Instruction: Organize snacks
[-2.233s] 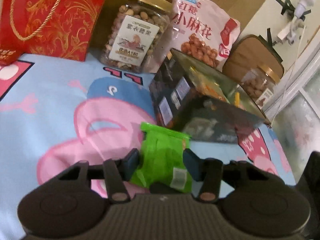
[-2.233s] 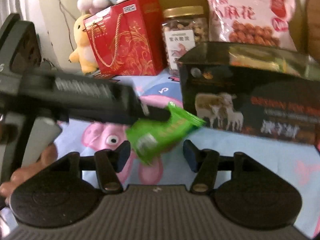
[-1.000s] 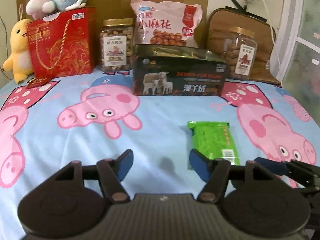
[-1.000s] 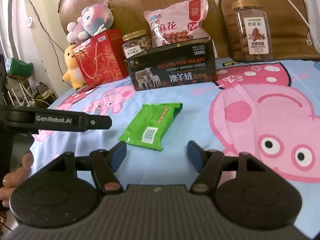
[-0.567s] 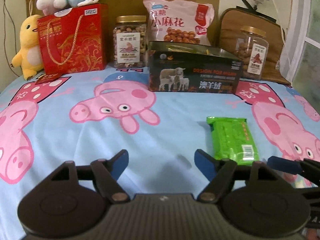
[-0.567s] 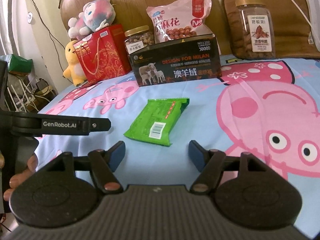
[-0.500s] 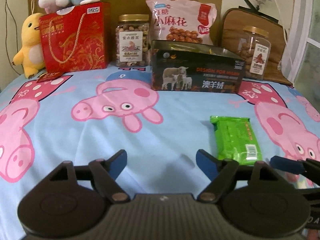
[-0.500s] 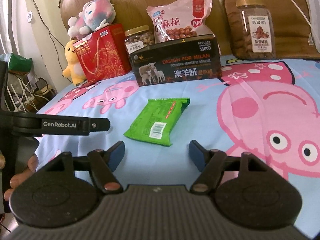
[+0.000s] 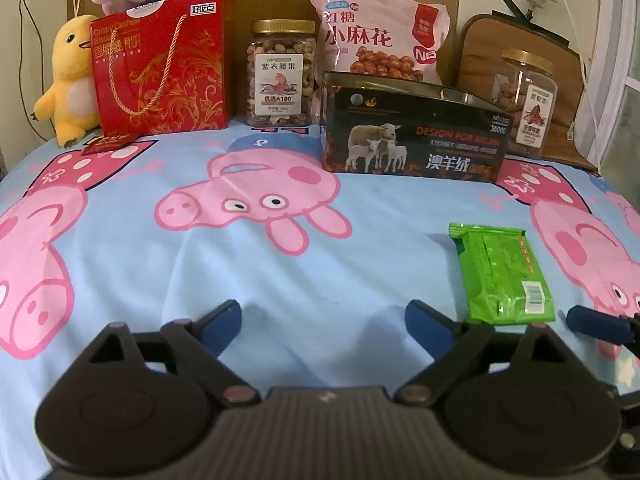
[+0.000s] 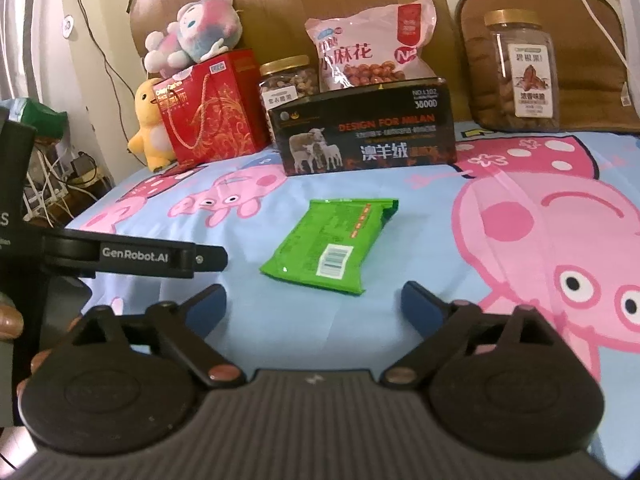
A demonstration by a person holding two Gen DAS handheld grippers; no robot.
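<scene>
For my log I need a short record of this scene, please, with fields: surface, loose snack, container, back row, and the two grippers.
surface: cartoon pig bedsheet
loose snack: green packet, lying flat, apart from both grippers
container: black box
back row: red gift bag, nut jar, pink snack bag, second jar
left hand-held gripper: open, empty
right hand-held gripper: open, empty

A flat green foil snack packet (image 9: 502, 278) lies on the pig-print blue bedsheet (image 9: 280, 272) at three o'clock, beside the wide-spread left gripper (image 9: 322, 318), untouched.
</scene>
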